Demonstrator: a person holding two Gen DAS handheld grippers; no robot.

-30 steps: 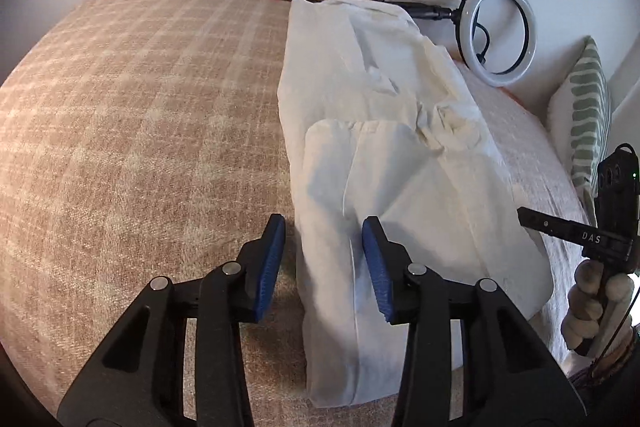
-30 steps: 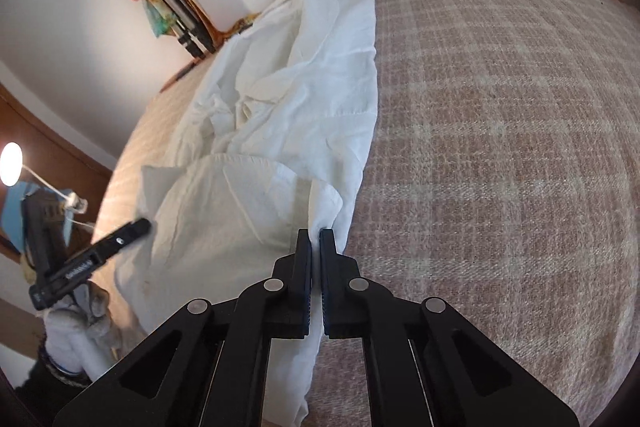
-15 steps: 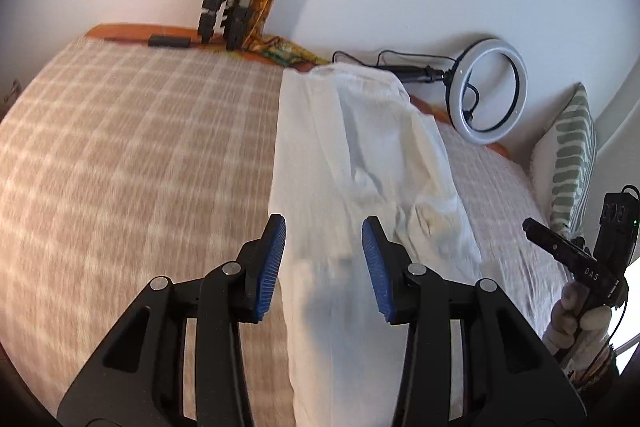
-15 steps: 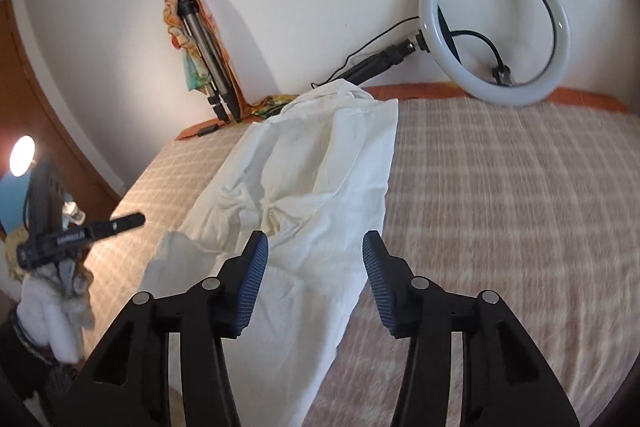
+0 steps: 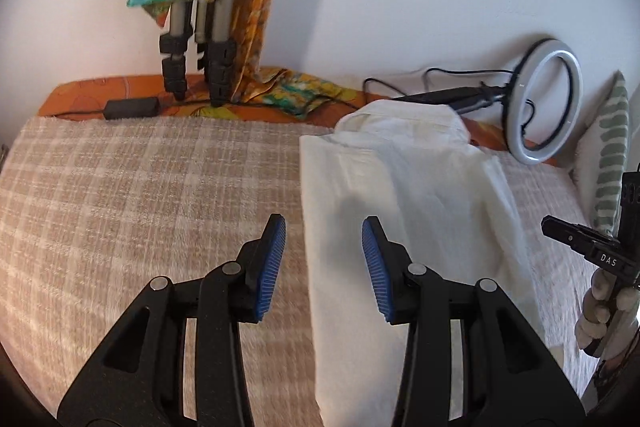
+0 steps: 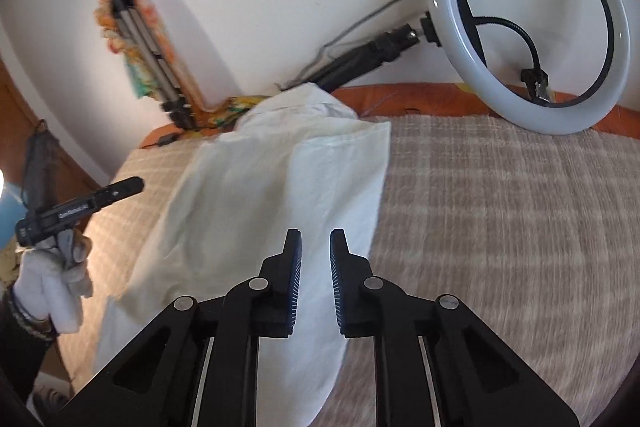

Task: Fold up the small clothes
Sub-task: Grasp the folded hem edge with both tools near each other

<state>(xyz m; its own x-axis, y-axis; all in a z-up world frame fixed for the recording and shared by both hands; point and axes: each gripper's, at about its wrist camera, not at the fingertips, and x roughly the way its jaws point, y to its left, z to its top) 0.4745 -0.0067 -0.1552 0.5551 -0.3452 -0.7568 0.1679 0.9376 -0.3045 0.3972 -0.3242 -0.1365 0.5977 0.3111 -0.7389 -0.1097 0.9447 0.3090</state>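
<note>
A white garment point(image 5: 408, 211) lies folded into a long strip on the plaid bedcover point(image 5: 140, 195), running away toward the wall; it also shows in the right wrist view point(image 6: 264, 211). My left gripper point(image 5: 323, 231) is open and empty above the strip's left edge. My right gripper point(image 6: 315, 241) is open with a narrower gap, empty, above the strip's right side. The right gripper also shows at the right edge of the left wrist view point(image 5: 580, 239), and the left gripper at the left of the right wrist view point(image 6: 80, 203).
A ring light point(image 6: 528, 23) leans on the wall at the bed's far edge, its stand beside the garment's far end. Tripod legs point(image 5: 196, 63) with colourful cloth stand at the far left. A striped pillow point(image 5: 608, 163) lies at the right.
My right gripper let go of the garment's fold and opened, then narrowed a little. Both grippers have lifted and tilted up toward the wall. The garment lies as a flat strip.
</note>
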